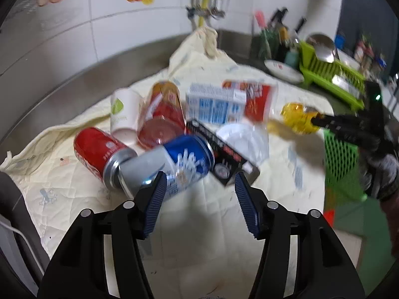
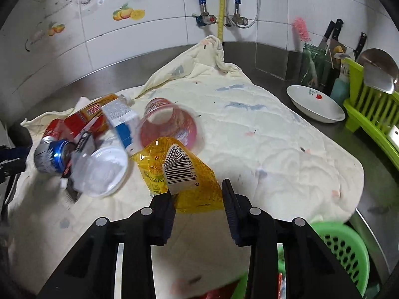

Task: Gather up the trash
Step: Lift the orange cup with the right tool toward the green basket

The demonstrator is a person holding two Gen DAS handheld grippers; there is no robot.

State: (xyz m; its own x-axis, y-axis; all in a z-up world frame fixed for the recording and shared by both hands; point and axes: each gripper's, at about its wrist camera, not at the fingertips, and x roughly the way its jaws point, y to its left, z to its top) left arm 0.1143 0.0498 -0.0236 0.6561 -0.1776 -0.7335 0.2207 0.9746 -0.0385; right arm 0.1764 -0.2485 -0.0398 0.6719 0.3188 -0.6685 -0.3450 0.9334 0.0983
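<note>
A crumpled yellow transparent plastic wrapper with a barcode label (image 2: 184, 174) is clamped in the right gripper (image 2: 198, 194) at lower centre. The left gripper (image 1: 200, 186) is seen with jaws released beside a blue-and-silver drink can (image 1: 174, 164) on the cream quilted cloth (image 2: 274, 149); a green mesh plastic basket (image 2: 341, 246) sits lower right.

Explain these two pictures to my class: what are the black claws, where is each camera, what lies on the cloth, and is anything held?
No robot here: a person holds a two-fingered gripper in each hand, each carrying a forward-looking camera. The left-hand view shows the left gripper, jaws open and empty, before a blue can, a red can, a paper cup and a milk carton on a quilted cloth. The right-hand view shows the right gripper clamped on a yellow plastic wrapper, above a green basket.
</note>
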